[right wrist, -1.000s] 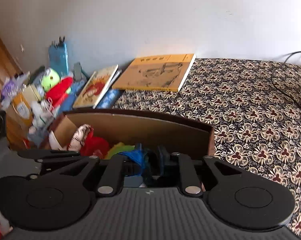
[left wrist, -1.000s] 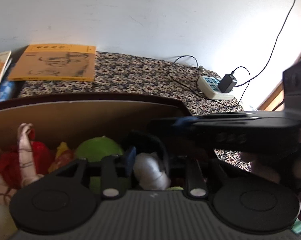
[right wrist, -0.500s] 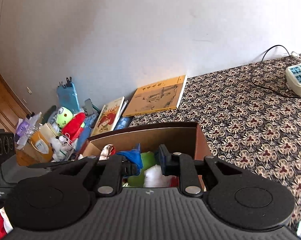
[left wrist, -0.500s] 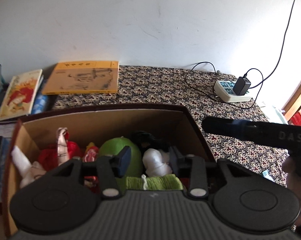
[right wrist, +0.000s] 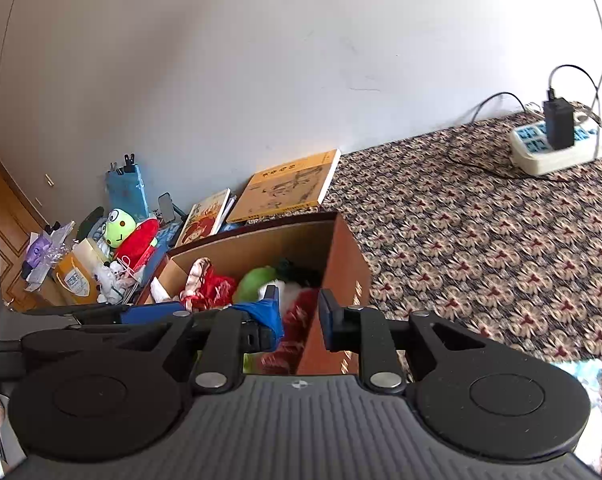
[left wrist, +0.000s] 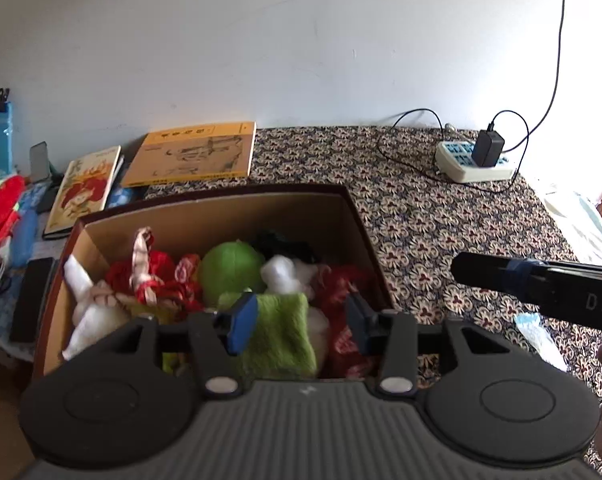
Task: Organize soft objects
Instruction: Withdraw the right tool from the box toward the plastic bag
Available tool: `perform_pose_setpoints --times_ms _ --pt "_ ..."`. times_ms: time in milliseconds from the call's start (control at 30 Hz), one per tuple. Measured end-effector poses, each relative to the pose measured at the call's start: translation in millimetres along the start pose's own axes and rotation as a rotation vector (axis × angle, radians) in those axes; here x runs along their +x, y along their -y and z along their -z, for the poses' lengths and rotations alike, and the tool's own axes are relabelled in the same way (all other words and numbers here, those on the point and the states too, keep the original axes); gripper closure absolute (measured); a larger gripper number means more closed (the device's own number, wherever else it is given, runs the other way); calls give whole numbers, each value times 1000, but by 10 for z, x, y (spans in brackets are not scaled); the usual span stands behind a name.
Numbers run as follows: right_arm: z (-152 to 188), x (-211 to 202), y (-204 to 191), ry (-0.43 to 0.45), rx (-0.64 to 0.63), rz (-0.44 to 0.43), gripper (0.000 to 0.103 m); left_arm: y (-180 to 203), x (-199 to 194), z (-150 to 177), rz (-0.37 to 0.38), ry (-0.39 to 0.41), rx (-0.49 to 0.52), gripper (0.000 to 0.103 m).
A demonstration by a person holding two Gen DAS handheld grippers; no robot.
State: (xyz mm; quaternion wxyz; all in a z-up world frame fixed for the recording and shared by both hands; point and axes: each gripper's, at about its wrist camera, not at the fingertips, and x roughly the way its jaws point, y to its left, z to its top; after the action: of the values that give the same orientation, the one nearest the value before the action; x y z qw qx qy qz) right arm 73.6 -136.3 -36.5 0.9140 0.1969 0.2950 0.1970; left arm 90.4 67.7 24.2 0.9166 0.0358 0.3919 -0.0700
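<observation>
An open cardboard box (left wrist: pixel 261 194) (right wrist: pixel 341 264) holds several soft toys: a green plush ball (left wrist: pixel 231 272) (right wrist: pixel 257 280), a white plush (left wrist: pixel 281 274), red toys (left wrist: pixel 157 276) and a green fuzzy cloth (left wrist: pixel 281 332). My left gripper (left wrist: pixel 301 324) hovers over the box's near side. Its jaws are opening and nothing is between them; the green cloth lies below. My right gripper (right wrist: pixel 299 316) hangs above the box's right wall. Its jaws are opening, a small gap shows and nothing is held. One black finger (left wrist: pixel 501 276) of the right gripper shows right of the box.
A patterned cloth (left wrist: pixel 421 220) covers the surface right of the box. A yellow book (left wrist: pixel 193 154) (right wrist: pixel 289 186) lies behind the box. A power strip (left wrist: pixel 473 164) (right wrist: pixel 557 152) with cables sits at the far right. A green frog plush (right wrist: pixel 119 226) and clutter stand at the left.
Both grippers have drawn back and up from the box. The left jaws have spread, and the white plush once between them lies in the box. The right jaws have parted slightly.
</observation>
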Motion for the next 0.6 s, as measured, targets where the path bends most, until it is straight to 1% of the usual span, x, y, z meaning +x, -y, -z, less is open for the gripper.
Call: perform_pose_setpoints --times_ms 167,333,600 --pt "114 -215 108 2 11 0 99 240 -93 126 -29 -16 2 57" --pt "185 -406 170 6 7 4 99 496 -185 228 -73 -11 19 57" --pt "325 -667 292 8 8 10 98 780 -240 400 -122 -27 20 55"
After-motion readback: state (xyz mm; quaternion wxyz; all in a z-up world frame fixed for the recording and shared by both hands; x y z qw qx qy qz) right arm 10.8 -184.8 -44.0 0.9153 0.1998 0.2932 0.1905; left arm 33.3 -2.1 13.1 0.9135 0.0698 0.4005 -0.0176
